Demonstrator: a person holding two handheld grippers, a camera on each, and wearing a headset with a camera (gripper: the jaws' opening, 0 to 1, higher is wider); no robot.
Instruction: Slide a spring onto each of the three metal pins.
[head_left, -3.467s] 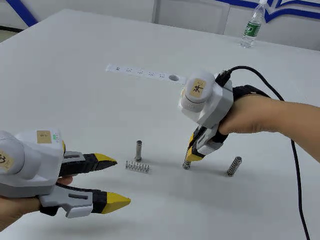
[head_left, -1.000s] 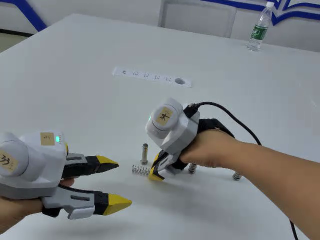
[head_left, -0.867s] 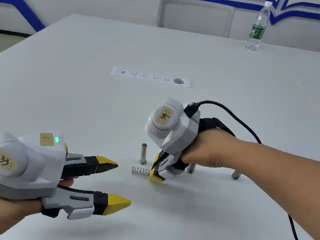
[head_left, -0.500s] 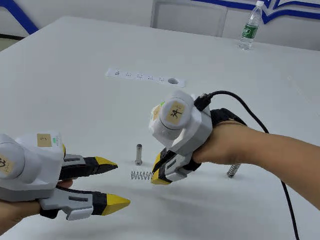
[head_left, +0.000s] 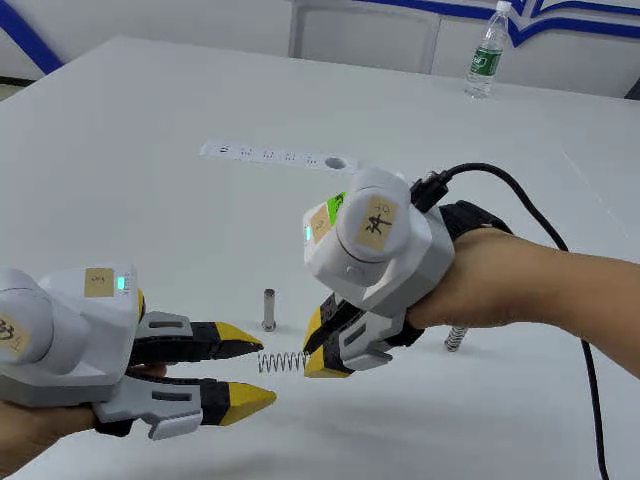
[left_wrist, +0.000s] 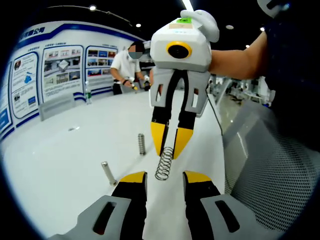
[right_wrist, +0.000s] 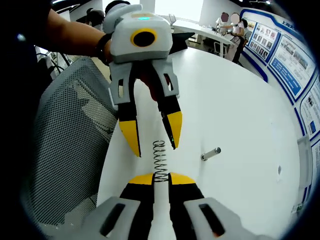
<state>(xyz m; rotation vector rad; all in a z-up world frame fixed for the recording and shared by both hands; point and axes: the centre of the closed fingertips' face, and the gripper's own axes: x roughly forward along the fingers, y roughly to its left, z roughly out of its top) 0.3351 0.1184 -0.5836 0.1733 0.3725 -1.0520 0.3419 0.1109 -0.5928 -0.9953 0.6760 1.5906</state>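
Note:
My right gripper (head_left: 318, 364) is shut on one end of a small coil spring (head_left: 283, 361) and holds it level above the white table (head_left: 130, 180). The spring's free end (left_wrist: 163, 165) reaches the gap between the tips of my left gripper (head_left: 256, 371), which is open and apart from it. In the right gripper view the spring (right_wrist: 159, 161) rises from my own jaws toward the left gripper (right_wrist: 154, 134). A bare metal pin (head_left: 268, 308) stands just behind the spring. At the right a second pin wearing a spring (head_left: 455, 337) peeks out beside the hand. Another sprung pin (left_wrist: 141, 144) stands farther off.
A white power strip (head_left: 270, 157) lies across the table's middle, and a water bottle (head_left: 486, 50) stands at the far edge. The right gripper's black cable (head_left: 525, 195) trails off to the right. People stand at a distant bench (left_wrist: 125, 67).
The right gripper left the middle pin, closed on the loose spring lying on the table, and raised it toward the left gripper. The left gripper edged right, still open.

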